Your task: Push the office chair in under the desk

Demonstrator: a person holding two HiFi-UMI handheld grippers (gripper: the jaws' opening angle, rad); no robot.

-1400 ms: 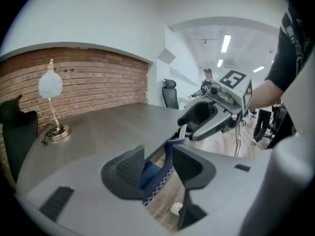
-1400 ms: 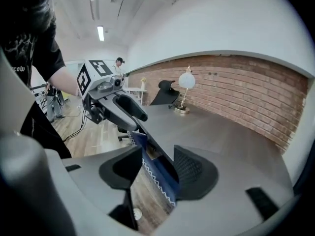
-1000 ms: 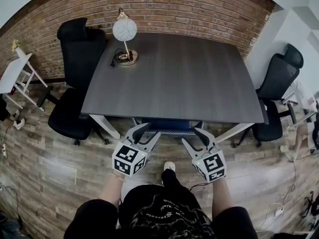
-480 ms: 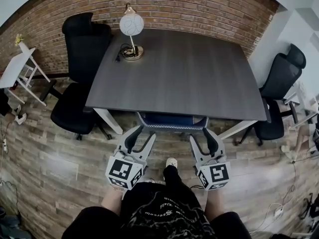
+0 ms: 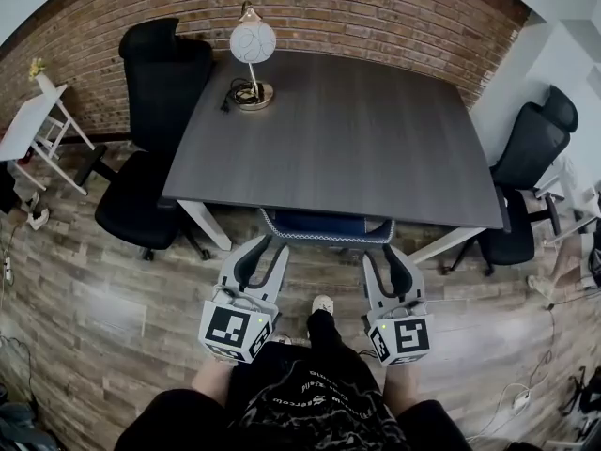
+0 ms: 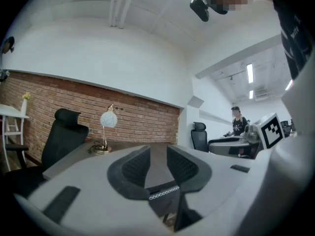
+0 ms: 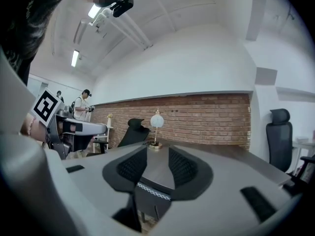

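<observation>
The office chair [image 5: 324, 225] has a blue back with a white-stitched rim and sits tucked under the front edge of the dark grey desk [image 5: 338, 139]. Only the top of its back shows. My left gripper [image 5: 266, 252] hangs just short of the back's left end, apart from it. My right gripper [image 5: 386, 256] hangs just short of its right end. Both sets of jaws are closing with nothing between them. In the left gripper view the chair's back [image 6: 162, 205] lies below the gripper [image 6: 157, 156]. The right gripper view shows the chair [image 7: 150, 198] under the gripper [image 7: 157, 159].
A globe lamp [image 5: 253, 45] with a coiled cord stands at the desk's far left corner. A black chair [image 5: 146, 130] stands left of the desk and another black chair [image 5: 526, 177] to the right. A white stand [image 5: 33, 130] is at far left. A brick wall [image 5: 376, 12] runs behind.
Both grippers have drawn back from the chair's back toward the person, and their jaws have narrowed. The chair stays under the desk.
</observation>
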